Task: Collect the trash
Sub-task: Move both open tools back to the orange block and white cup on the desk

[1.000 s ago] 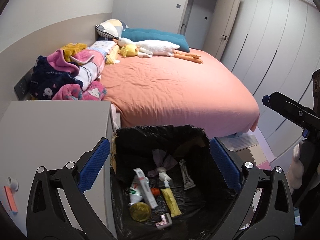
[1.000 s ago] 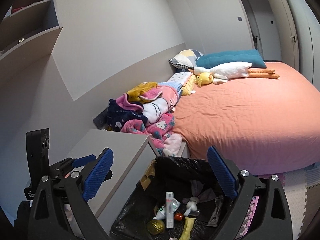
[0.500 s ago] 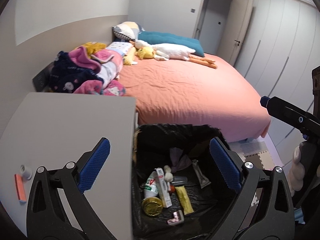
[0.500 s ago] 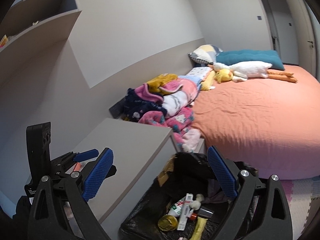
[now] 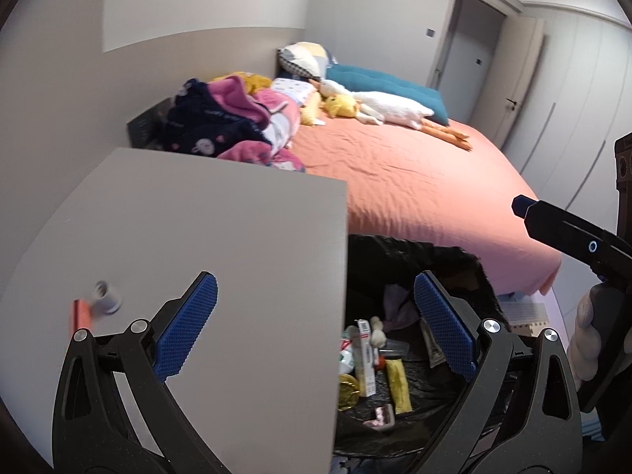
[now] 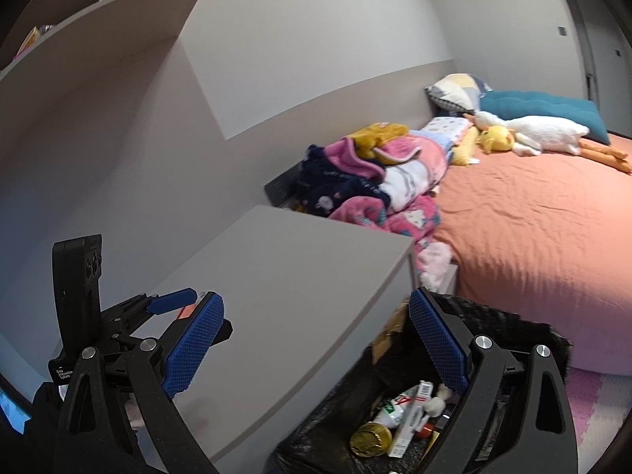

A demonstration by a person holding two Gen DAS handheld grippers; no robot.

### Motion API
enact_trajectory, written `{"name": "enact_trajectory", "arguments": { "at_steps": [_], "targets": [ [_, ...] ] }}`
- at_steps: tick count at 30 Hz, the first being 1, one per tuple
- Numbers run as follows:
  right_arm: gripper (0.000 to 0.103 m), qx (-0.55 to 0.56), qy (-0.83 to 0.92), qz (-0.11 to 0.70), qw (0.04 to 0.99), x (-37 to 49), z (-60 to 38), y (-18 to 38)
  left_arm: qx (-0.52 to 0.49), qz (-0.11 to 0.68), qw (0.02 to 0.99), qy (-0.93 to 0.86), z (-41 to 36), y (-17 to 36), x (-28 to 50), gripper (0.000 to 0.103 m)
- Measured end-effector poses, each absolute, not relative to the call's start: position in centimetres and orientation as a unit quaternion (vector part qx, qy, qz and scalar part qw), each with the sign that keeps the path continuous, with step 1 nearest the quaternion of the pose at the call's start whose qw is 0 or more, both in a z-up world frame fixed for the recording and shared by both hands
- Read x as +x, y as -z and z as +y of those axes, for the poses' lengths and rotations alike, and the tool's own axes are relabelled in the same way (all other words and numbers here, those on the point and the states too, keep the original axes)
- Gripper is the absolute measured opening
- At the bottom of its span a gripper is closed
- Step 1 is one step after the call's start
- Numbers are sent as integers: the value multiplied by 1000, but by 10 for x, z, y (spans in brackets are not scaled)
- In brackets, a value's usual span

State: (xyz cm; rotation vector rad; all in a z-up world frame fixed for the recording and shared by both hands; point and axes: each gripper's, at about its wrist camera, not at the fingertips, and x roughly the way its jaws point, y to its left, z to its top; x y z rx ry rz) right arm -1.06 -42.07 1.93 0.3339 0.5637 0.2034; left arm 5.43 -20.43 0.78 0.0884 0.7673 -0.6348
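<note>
The left gripper [image 5: 312,326] is held with its blue pads wide apart, and nothing is held between them. The right gripper [image 6: 316,341] is opened wide too, and it is also empty. Just under both tools, a trash bin [image 5: 454,260] lined with a black bag is seen beside a grey cabinet [image 5: 205,229]. Trash is already piled at the bottom of the bin: a white box [image 5: 365,357], a yellow packet [image 5: 399,385] and a round gold thing [image 5: 348,391]. On the cabinet top, near its left edge, a small orange stick [image 5: 79,316] is seen lying, with a little grey cap [image 5: 104,295] just beside it. These two look like the next trash to be picked up, though this is only a guess. They are blurred, so their shape cannot be told well. Farther off, a pile of clothes [image 5: 233,122] is heaped between the cabinet and the bed [image 5: 414,185], and a toy goose [image 5: 379,108] is laid near the pillows. Things could go wrong from here. The stick is thin and flat on a smooth top, so it could be pushed away or slid off the edge if the pads are closed too high. The round cap could be rolled off and lost on the floor. If both are grabbed at once, one may be dropped before the bin is reached.
</note>
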Motion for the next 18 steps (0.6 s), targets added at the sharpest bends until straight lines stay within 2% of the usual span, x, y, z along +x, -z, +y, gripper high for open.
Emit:
{"name": "enact_trajectory", "arguments": {
  "at_steps": [7,13,18],
  "targets": [
    [95,156,-134,290,935,9,-389,-15,30,370,891,264,-171,-4,58,96],
    [81,141,-169,311,925,25,-358,-10,22,376,898,229,-140,3,61,96],
    [80,134,-193,324,916,38,-331,-7,10,380,902,203,-114,6,62,96]
  ]
}}
